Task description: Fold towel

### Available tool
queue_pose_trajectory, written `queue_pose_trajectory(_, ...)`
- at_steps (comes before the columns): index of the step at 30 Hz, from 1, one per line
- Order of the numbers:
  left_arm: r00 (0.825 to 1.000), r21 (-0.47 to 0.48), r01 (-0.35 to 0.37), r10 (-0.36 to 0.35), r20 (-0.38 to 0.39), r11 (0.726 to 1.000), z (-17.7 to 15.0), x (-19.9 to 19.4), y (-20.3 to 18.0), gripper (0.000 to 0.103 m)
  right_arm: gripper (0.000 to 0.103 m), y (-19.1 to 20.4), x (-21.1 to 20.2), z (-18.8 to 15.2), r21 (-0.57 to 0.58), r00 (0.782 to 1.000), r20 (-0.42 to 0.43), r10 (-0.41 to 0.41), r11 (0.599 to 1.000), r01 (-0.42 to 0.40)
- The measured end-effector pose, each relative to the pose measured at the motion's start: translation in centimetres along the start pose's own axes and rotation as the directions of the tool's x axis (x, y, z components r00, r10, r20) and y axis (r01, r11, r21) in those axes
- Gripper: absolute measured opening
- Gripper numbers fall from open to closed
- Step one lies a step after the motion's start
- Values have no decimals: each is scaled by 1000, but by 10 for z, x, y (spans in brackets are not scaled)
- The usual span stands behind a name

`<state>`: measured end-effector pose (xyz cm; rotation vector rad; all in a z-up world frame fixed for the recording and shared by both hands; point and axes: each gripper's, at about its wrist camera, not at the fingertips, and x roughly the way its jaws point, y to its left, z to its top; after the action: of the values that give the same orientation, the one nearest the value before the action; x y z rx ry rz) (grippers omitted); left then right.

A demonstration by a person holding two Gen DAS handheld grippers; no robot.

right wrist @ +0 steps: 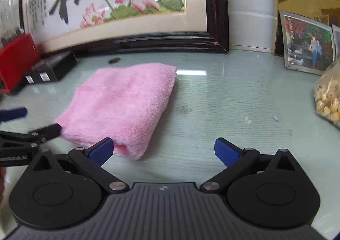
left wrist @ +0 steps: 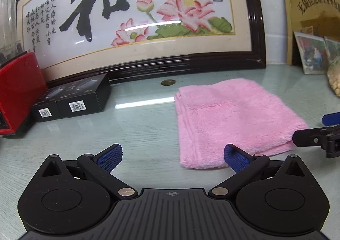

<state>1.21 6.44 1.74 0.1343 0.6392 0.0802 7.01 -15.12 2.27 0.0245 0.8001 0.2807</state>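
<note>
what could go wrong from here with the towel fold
1. The pink towel is already thick with layers; an open tool, like the right tool at its near corner, may catch only some.
2. The glass tabletop looks slick, so the towel could slide toward the coin.

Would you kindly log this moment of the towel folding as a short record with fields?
towel: pink towel, already folded into a layered rectangle, flat on the glass tabletop
left gripper: open, holding nothing, near the towel's front edge
right gripper: open, holding nothing, at the towel's near corner
behind towel: framed lotus cross-stitch, coin
left side: black boxes, red appliance
right side: framed photo, bag of snacks
</note>
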Motion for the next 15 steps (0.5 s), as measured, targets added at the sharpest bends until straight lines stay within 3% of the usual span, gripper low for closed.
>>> queue_pose_trajectory(4,999,-19,-23,23,-26,1000,3,11,4,103,102,-2,7,-2,21,1000,-2,-2,1000,2)
queue_pose_trajectory(9,1000,-70,-14,13,-11,997,-2,1,17,103,102,-15,-22,-14,95,994,60,89,991,-94)
queue_pose_trajectory(15,998,-119,56,-55,14,991,-19,-28,20,103,102,-28,-45,-35,69,993,65,101,992,-106)
